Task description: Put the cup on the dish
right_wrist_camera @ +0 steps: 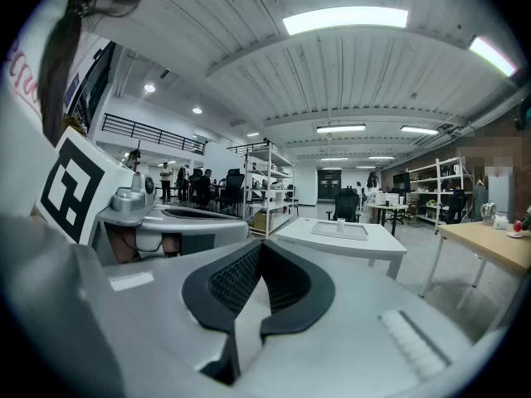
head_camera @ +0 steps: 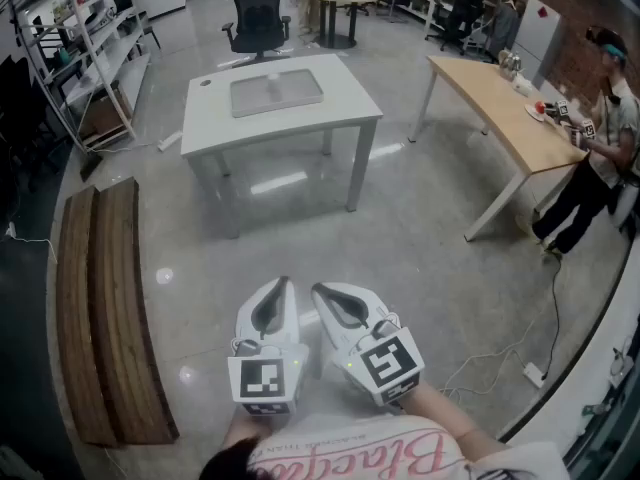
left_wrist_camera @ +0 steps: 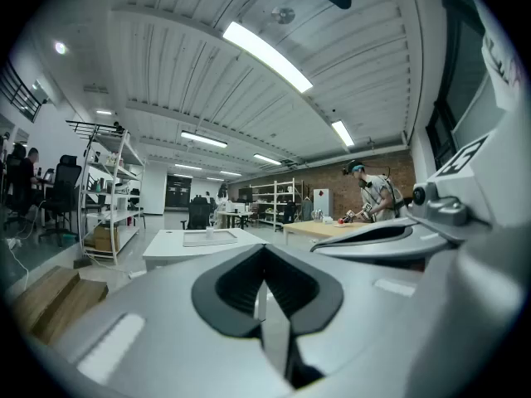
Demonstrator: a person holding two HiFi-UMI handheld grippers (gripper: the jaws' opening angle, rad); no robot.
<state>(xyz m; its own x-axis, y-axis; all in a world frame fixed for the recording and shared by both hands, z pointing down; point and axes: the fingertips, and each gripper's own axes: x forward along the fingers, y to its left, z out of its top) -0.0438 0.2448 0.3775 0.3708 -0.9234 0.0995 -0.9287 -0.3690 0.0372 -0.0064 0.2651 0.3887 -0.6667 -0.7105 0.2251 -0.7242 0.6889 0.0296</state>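
Approach stage, before any contact: the left claw and the right claw are held side by side low in the head view, each with its jaws pressed together and nothing between them. The cup, small and white, stands well apart from both, across the open floor on the white worktop. It seems to lie within the outline of a flat grey tray, but whether that tray is the dish cannot be told at this range. Sound practice, as a judgement: close in on the worktop first, spread one claw's jaws only when near, bring them level around the cup's wall — not down on its rim — and close gently so that it stays upright
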